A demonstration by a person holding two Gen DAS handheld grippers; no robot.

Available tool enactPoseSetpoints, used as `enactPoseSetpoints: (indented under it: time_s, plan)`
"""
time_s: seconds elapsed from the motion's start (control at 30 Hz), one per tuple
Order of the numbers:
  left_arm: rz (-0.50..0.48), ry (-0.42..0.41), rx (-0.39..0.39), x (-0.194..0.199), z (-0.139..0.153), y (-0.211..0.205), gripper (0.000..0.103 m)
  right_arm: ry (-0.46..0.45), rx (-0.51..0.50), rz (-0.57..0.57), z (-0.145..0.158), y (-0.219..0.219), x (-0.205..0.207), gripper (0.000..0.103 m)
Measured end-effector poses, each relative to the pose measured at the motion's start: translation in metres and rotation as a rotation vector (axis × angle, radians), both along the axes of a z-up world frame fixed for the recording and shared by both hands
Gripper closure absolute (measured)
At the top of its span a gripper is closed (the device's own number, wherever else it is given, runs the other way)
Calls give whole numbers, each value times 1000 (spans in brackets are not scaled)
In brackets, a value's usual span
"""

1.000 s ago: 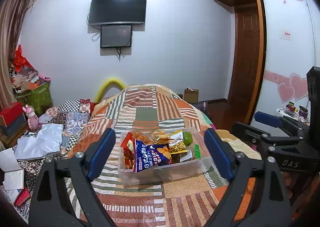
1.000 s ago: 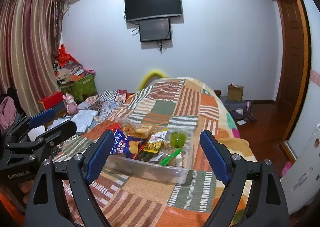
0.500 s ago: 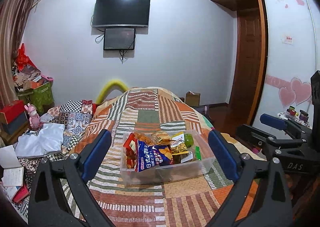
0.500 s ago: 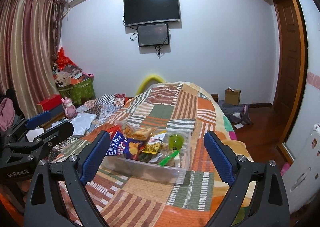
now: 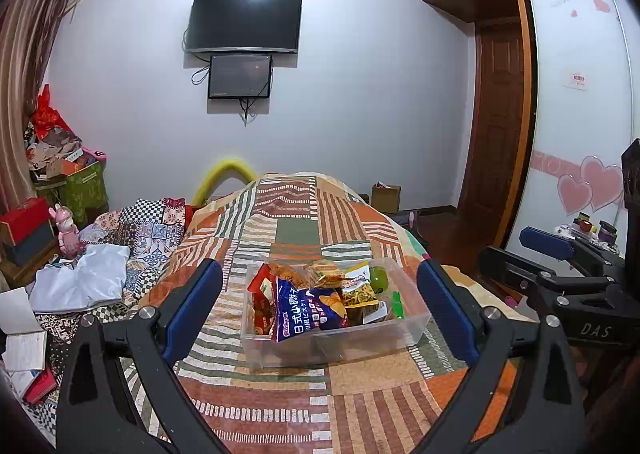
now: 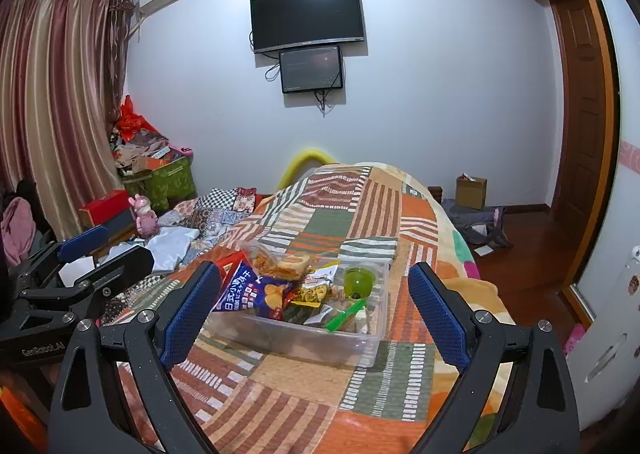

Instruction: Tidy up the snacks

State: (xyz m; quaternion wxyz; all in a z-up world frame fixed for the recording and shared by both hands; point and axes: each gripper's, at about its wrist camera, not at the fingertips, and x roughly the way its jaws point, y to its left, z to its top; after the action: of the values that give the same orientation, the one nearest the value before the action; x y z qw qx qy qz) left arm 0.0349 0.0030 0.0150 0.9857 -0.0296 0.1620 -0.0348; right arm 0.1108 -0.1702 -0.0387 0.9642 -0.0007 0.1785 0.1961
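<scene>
On quilt (image 5: pixel 304 386): bin (image 5: pixel 336 338) packed with snacks (image 5: pixel 308 312). Left claw (image 5: pixel 320 312) and right claw (image 6: pixel 316 310) spread, empty, now tilted higher, slightly back from bin. Reads as sorted, or about to be.

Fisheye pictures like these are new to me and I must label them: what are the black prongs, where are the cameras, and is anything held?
Each picture is shot from a camera on a hand-held gripper, looking along its two blue-padded fingers. The left hand-held gripper and the right hand-held gripper are both open and hold nothing. Each also shows at the edge of the other's view. Ahead, on a patchwork bedspread, sits a clear plastic bin full of snacks, with a blue chip bag on top.
</scene>
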Motion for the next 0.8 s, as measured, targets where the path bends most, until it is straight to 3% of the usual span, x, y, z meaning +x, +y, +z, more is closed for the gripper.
enactPoseSetpoints:
  time_s: [0.8]
  plan:
    - [0, -6, 4, -2, 1, 1, 4, -2, 10, 16, 5, 2, -1, 9]
